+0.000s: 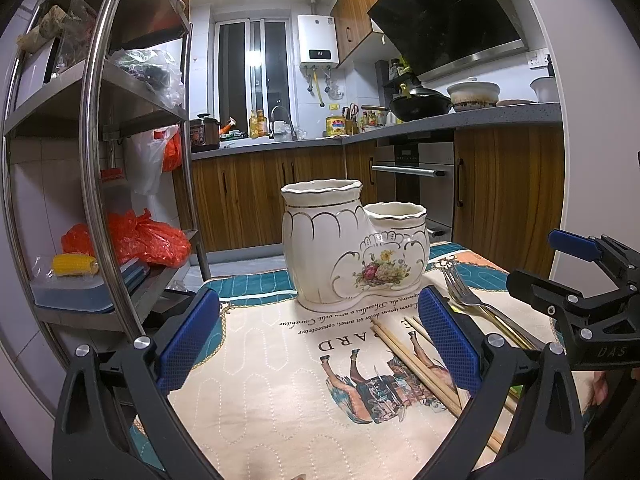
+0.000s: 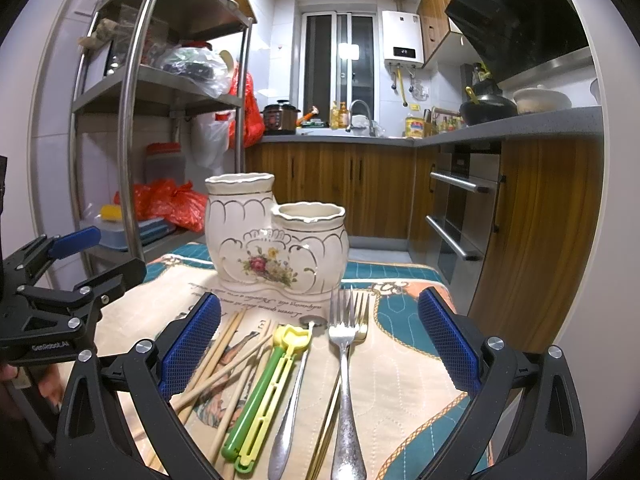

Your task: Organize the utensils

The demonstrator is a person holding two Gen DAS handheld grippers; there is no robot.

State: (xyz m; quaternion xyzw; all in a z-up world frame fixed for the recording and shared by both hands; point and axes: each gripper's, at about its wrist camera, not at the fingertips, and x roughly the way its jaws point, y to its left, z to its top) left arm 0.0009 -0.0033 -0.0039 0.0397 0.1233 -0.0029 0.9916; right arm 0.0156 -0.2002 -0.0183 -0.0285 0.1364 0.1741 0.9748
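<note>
- Standing upright on the printed tablecloth point(image 2: 400, 364) is a cream holder point(image 2: 272, 240) with two openings – a tall one on its left and a shorter one on its right – and both look empty from these low views.
- Left tongs point(image 1: 318, 344) have their blue pads spread wide apart, with nothing between them but bare cloth and the tips of the chopsticks point(image 1: 416, 368), which lie near the right-hand pad.
- The holder sits just past the left tongs, in line with the gap.
- Right tongs point(image 2: 318, 344) are also spread wide and grip nothing.
- Lying flat on the cloth inside that gap, handles toward the camera, are, from left to right:
  - loose wooden chopsticks point(image 2: 224, 364), some crossing each other
  - a green and yellow plastic tool point(image 2: 268, 392)
  - a spoon point(image 2: 294, 388) – its bowl points toward the holder
  - a gold fork point(image 2: 362, 326), mostly hidden
  - a silver fork point(image 2: 344, 360) lying over it
- The fork tines end just short of the holder's base.
- Each pair of tongs shows at the edge of the other's view, well apart.
</note>
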